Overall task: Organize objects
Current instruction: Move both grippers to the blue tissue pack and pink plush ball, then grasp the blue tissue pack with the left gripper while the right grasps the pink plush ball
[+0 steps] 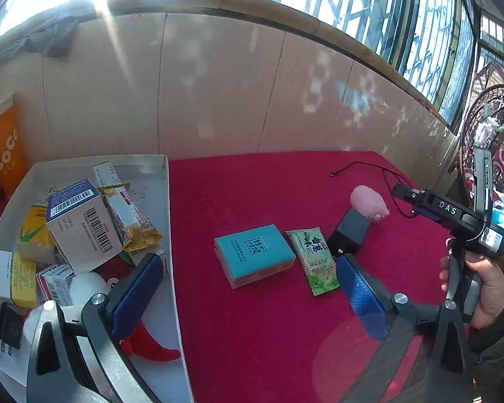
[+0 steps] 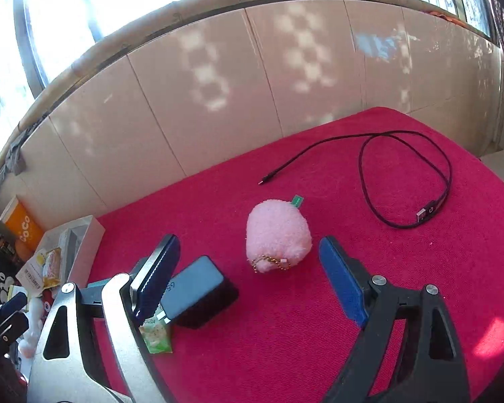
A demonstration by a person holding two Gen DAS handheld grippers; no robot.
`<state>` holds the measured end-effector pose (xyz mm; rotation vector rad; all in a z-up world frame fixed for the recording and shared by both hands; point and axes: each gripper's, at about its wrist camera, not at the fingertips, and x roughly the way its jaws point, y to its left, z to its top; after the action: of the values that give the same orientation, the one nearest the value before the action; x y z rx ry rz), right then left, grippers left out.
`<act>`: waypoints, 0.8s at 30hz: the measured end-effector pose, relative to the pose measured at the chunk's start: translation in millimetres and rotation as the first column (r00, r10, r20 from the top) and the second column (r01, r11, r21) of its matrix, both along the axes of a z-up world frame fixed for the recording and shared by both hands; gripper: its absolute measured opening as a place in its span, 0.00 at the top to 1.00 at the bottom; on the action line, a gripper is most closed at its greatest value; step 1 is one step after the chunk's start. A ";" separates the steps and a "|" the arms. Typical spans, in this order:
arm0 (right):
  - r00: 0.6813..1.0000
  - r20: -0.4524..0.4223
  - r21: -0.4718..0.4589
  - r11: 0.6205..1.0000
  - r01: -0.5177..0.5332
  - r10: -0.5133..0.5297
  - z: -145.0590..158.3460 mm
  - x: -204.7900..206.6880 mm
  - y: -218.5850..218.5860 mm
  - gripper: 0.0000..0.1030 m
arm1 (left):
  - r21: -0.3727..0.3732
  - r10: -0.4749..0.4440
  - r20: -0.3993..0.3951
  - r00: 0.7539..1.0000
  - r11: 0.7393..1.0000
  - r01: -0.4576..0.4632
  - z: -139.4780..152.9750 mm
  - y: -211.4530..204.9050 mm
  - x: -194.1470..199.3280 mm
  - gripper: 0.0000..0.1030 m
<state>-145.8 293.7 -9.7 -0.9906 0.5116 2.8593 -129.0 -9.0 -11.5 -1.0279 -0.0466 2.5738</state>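
Right gripper (image 2: pixel 248 275) fingers wide apart, empty, above fuzzy pink plush ball (image 2: pixel 278 238) on red cloth (image 2: pixel 420 268). Left gripper (image 1: pixel 248 282) likewise spread, empty. Black charger block (image 2: pixel 201 290) just beside left finger, possibly touching; closing may snag it or ball's bead chain.

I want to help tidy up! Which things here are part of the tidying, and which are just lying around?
For the tidying:
- teal rectangular box
- green snack packet
- dark grey charger block
- fluffy pink plush toy
- black cable
- white cardboard tray, already holding boxes

Just lying about:
- orange paper cup
- grey cloth on the ledge
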 end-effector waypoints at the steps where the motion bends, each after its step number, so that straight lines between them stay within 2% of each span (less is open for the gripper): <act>1: 1.000 0.015 -0.011 1.000 0.011 -0.011 -4.2 -5.2 7.3 0.17 | -0.019 -0.011 0.028 1.000 1.000 0.011 -5.9 7.3 -9.3 0.00; 3: 0.998 0.049 -0.011 1.000 0.026 -0.025 -14.4 -19.0 15.7 0.17 | -0.052 -0.032 0.060 0.998 0.998 0.036 -13.9 19.9 -24.4 0.00; 6: 0.995 0.102 0.026 1.000 0.016 -0.019 -28.2 -42.6 14.6 0.17 | -0.149 -0.068 0.092 0.993 0.986 0.081 -23.0 38.2 -41.5 0.00; 12: 0.992 0.127 0.036 0.999 0.012 -0.016 -45.9 -69.1 7.5 0.17 | -0.291 -0.117 0.150 0.982 0.944 0.157 -39.0 58.2 -62.0 0.00; 16: 0.988 0.151 0.014 0.999 -0.043 0.040 -56.8 -75.3 -0.1 0.18 | -0.355 -0.162 0.195 0.967 0.908 0.224 -53.9 71.6 -67.3 0.00; 17: 0.989 0.145 0.019 0.999 -0.047 0.043 -55.1 -75.1 -0.8 0.23 | -0.378 -0.169 0.199 0.965 0.896 0.235 -58.0 75.5 -68.2 0.00; 18: 0.988 0.144 0.024 0.998 -0.052 0.048 -55.1 -75.1 -1.6 0.35 | -0.398 -0.172 0.205 0.963 0.885 0.243 -61.6 79.1 -70.5 0.00; 20: 0.987 0.154 0.033 0.998 -0.047 0.041 -55.9 -76.0 -1.6 0.40 | -0.398 -0.179 0.216 0.960 0.881 0.254 -63.6 83.1 -74.5 0.00; 24: 0.986 0.165 0.060 0.997 -0.049 0.038 -56.3 -76.6 -4.4 0.40 | -0.369 -0.177 0.239 0.955 0.893 0.258 -63.1 81.6 -77.6 0.02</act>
<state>-222.4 289.3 -66.0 -1.2267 0.3861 2.7787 -206.5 72.6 -74.6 -1.3467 0.5325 2.3127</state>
